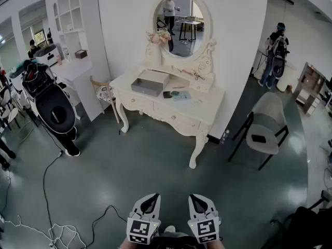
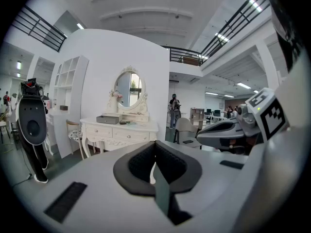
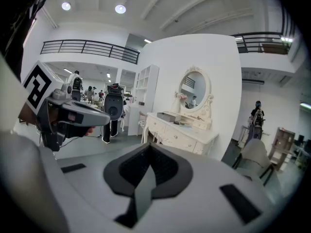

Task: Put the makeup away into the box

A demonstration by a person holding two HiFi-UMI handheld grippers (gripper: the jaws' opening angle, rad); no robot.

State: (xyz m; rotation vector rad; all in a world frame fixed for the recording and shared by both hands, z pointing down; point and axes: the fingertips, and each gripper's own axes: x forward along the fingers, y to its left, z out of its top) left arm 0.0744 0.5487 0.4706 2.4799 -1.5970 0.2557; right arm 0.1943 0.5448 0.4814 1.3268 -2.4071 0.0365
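Note:
A white dressing table [image 1: 203, 109] with an oval mirror stands against the wall, well ahead of me across the floor. On its top sits an open grey box [image 1: 150, 83], with small makeup items [image 1: 181, 94] lying just right of it. The box [image 2: 109, 119] also shows far off in the left gripper view, and the box [image 3: 168, 116] in the right gripper view. My left gripper [image 1: 150, 198] and right gripper [image 1: 200, 198] hang side by side at the bottom edge, far from the table. Both are shut and hold nothing.
A grey chair [image 1: 265, 129] stands right of the table and a small patterned stool [image 1: 106, 93] on its left. A black-and-white machine [image 1: 51, 108] and floor cables [image 1: 52, 227] are at the left. A person [image 1: 275, 53] stands far back right.

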